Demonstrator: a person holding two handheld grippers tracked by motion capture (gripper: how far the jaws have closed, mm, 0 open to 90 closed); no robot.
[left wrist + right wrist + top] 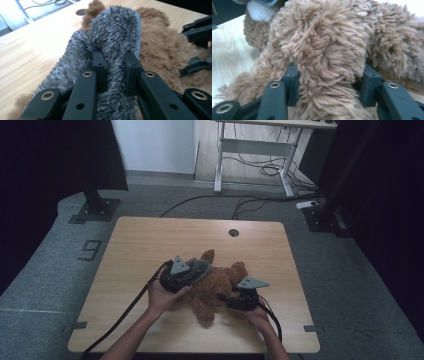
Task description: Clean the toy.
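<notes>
The jaws of the left gripper [113,66] are pinched together on a fold of the grey fuzzy cloth [110,37], with the pile squeezed flat between the pads and the rest of the piece standing up ahead of them. The jaws of the right gripper [329,86] are clamped across a thick limb of the brown teddy bear [324,45], one pad on each side, fur bulging out above them.

In the high view the teddy bear [215,287] is seen lying on the table [140,245], between the left gripper [186,272] and the right gripper [235,297], with the grey fuzzy cloth [200,267] draped over the bear's upper part just beyond the left jaws.

Both things are judged light and very soft. The cloth is expected to sag and stretch rather than keep its shape, so a hold near its edge, where the knitted backing shows ahead of the left jaws, is likely to be firmer than a pinch on loose pile alone. The bear is expected to compress under the pads and to slide in its own fur; a limb taken close to the body gives the surest purchase. Nothing here is fragile, but a shallow bite may be pulled free.
</notes>
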